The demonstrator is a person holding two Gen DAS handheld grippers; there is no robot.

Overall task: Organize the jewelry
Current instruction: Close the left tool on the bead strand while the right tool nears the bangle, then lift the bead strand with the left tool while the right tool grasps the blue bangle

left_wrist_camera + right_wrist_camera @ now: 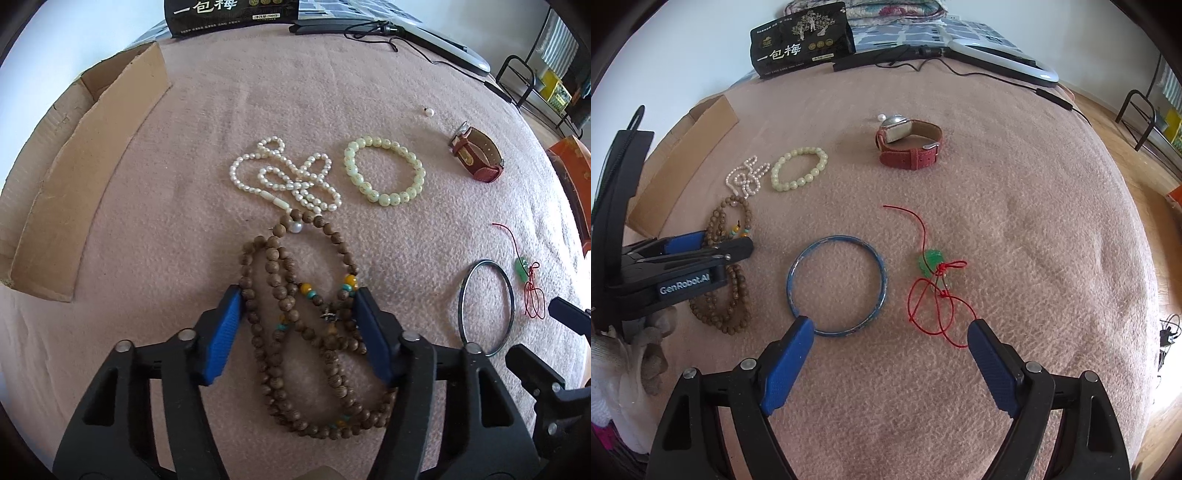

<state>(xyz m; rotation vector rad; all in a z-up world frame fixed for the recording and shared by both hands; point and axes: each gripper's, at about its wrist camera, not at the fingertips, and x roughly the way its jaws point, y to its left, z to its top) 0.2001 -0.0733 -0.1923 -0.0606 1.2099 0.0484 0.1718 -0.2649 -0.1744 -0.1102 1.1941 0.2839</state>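
Observation:
My left gripper (297,299) is open, its blue pads on either side of a brown wooden bead necklace (269,269) that lies on the pink blanket (184,110). Beyond it lie a white pearl necklace (282,177) and a pale green bead bracelet (384,170). My right gripper (890,326) is open and empty, low over the blanket, between a blue bangle (836,288) and a green pendant on a red cord (932,262). A red-strapped watch (910,142) lies farther back. The left gripper also shows in the right wrist view (713,243).
A flat cardboard box (85,166) lies at the left. A black snack bag (801,40), a ring light (1004,59) and its cable lie at the far edge. A loose pearl (428,111) lies near the watch. A black stool (1141,110) stands on the floor at right.

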